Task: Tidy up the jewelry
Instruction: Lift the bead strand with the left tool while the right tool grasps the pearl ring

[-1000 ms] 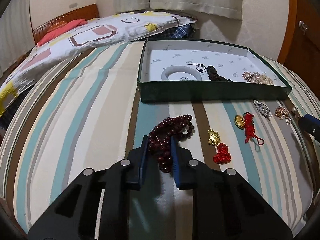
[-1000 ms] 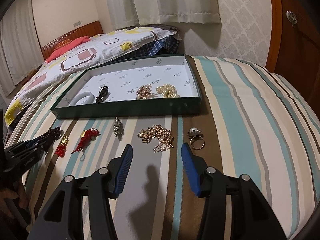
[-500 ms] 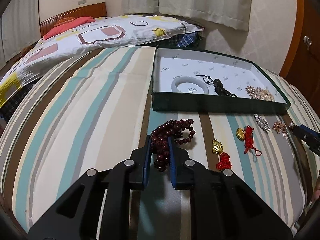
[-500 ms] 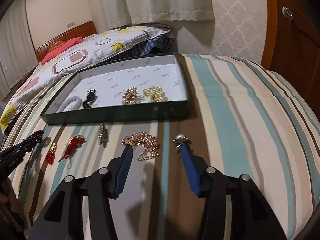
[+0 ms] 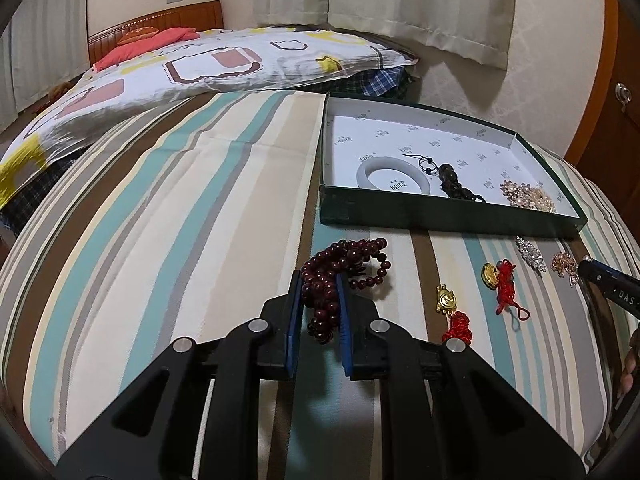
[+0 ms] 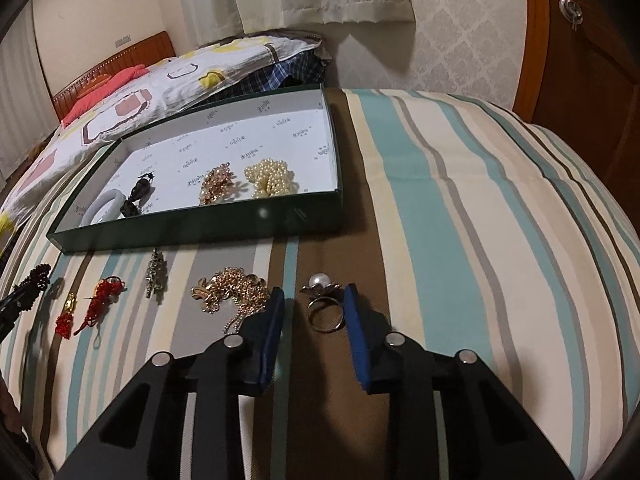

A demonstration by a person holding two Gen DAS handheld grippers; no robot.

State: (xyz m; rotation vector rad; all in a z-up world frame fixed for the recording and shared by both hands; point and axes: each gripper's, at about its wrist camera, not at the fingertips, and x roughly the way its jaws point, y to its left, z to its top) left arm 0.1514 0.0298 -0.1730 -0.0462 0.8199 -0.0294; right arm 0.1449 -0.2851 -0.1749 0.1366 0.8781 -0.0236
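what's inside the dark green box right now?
Inside the dark green box: a white bangle, a dark beaded tassel piece, a rose-gold cluster and a cream pearl strand. The near wall hides part of the bangle in the right wrist view.

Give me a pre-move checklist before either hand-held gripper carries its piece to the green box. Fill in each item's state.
1. Left hand-held gripper clamped on the dark red bead bracelet: ok, pads press the bunched beads.
2. Whole bracelet clear of the bedspread: cannot tell.
3. Pearl ring between the right hand-held gripper fingers: ok.
4. Right grip on the ring: not ok; jaws have just been closing, gaps remain on both sides.
5. Gold chain clear of the right gripper's left finger: not ok, it lies right against it.
6. Free floor space in the green box: ok.
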